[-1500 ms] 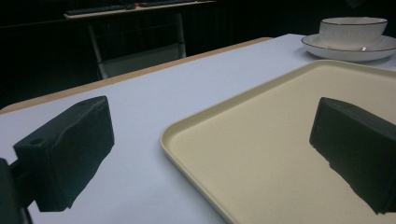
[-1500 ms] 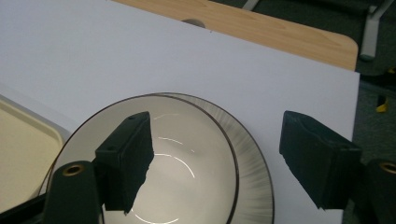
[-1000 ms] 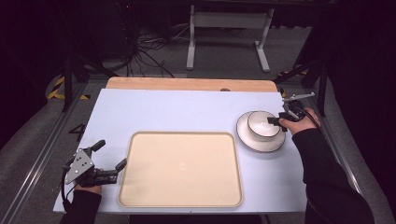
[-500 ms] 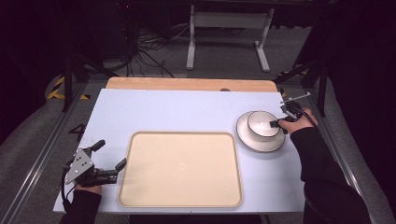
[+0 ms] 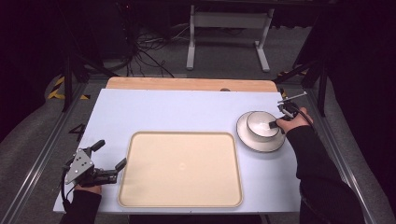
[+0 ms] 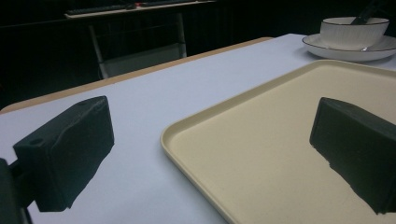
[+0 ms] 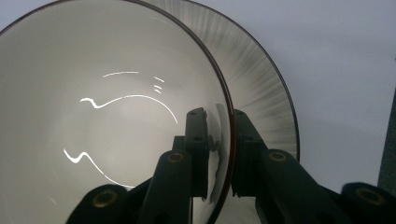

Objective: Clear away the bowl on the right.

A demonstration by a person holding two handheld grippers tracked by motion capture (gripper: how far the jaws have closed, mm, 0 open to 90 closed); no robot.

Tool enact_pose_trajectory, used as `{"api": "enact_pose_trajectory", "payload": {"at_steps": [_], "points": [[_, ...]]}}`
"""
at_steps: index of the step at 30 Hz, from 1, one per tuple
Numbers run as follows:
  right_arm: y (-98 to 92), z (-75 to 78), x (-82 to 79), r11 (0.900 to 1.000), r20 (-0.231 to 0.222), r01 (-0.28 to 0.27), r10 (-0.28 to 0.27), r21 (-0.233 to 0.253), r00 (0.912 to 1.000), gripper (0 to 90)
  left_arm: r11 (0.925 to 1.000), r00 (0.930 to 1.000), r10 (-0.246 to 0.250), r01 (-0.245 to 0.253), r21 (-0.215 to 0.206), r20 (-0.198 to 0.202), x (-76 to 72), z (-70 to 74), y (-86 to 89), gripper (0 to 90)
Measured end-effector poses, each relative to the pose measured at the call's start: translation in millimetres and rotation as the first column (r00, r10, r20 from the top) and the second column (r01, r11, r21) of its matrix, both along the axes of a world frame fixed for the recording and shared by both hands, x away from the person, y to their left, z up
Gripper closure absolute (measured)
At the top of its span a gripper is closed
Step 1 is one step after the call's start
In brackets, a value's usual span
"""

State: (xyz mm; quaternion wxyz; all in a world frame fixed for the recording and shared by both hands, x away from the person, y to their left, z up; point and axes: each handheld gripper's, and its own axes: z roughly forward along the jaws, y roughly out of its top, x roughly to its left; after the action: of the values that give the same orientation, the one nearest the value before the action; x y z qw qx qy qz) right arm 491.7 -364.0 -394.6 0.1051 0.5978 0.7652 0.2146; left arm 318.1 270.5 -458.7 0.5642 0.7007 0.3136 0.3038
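Pinching the bowl's [image 5: 261,125] near rim, the right claw [image 5: 276,124] leaves open table [image 5: 177,109] behind; left claw [image 5: 109,161] spread.

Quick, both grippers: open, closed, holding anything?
Left gripper: open, holding nothing, at the tray's corner.
Right gripper: shut on the bowl rim.

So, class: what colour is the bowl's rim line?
Dark brown on the white bowl, clearest in the right gripper view.

The room is dark. Grey carpet [image 5: 154,60] lies beyond the desk's [image 5: 187,112] far edge, with a tangle of black cables [image 5: 140,51] at its left and a grey metal stand [image 5: 229,28] behind. Yellow-black tape [image 5: 58,88] marks the floor off the far left corner.
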Motion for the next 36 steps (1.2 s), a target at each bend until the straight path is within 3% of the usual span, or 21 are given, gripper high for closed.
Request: {"api": "enact_pose_trajectory", "payload": {"at_steps": [4, 9, 16, 26, 36], "points": [[-0.7, 0.8, -0.4, 0.999, -0.018, 0.027, -0.026, 0.039, 0.9995, 83.0, 1.0, 1.0, 0.001, -0.001, 0.0, 0.0, 0.0, 0.0, 0.0, 0.3], [1.7, 2.0, -1.2, 0.999, -0.02, 0.042, -0.041, 0.035, 0.9989, 83.2, 1.0, 1.0, 0.0, 0.0, 0.0, 0.001, 0.0, 0.0, -0.1, 0.3], [3.6, 5.5, -4.4, 0.996, -0.038, 0.06, -0.057, 0.069, 0.9976, 83.1, 1.0, 1.0, 0.001, -0.001, 0.0, 0.001, 0.0, 0.0, -0.1, 0.3], [9.5, 17.1, -6.9, 0.998, -0.025, 0.028, -0.026, 0.054, 0.9993, 82.8, 1.0, 1.0, 0.002, -0.002, 0.001, 0.0, -0.1, 0.0, -0.3, 0.3], [12.5, 36.6, -11.1, 0.998, -0.025, 0.03, -0.028, 0.05, 0.9993, 82.7, 1.0, 1.0, 0.0, 0.0, 0.001, 0.003, -0.1, -0.1, -0.6, 0.3]]}}
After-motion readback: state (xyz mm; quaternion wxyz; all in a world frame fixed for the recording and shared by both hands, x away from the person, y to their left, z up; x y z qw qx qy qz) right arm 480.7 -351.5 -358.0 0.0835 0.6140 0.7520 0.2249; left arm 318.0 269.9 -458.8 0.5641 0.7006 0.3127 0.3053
